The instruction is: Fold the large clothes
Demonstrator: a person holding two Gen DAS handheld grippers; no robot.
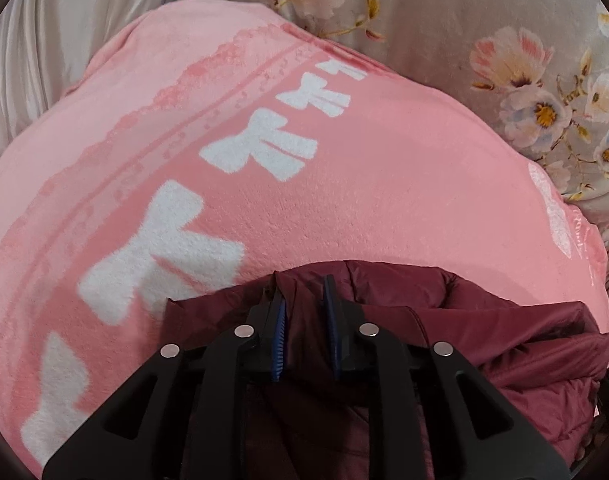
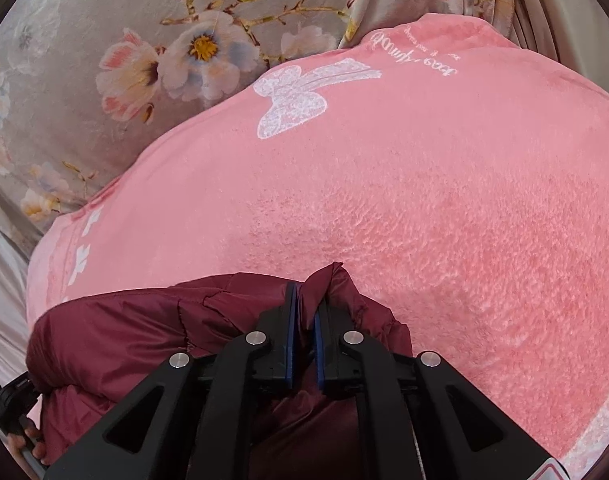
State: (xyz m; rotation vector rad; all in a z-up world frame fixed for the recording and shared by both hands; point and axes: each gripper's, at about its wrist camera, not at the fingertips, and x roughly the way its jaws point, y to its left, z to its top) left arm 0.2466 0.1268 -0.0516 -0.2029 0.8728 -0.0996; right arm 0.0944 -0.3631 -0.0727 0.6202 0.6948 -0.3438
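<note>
A maroon puffer jacket (image 1: 444, 340) lies bunched on a pink fleece blanket (image 1: 344, 184). My left gripper (image 1: 304, 292) is shut on a fold of the jacket's fabric, pinched between its blue pads. In the right wrist view the same jacket (image 2: 144, 332) shows at lower left on the blanket (image 2: 444, 200). My right gripper (image 2: 306, 300) is shut on another raised fold of the jacket. The left gripper's black body (image 2: 8, 412) shows at that view's lower left edge.
The pink blanket carries white bow prints (image 1: 264, 148) and a white butterfly print (image 2: 296, 96). Behind it lies grey floral bedding (image 1: 504, 60), also in the right wrist view (image 2: 124, 60). White cloth (image 1: 44, 60) lies at far left.
</note>
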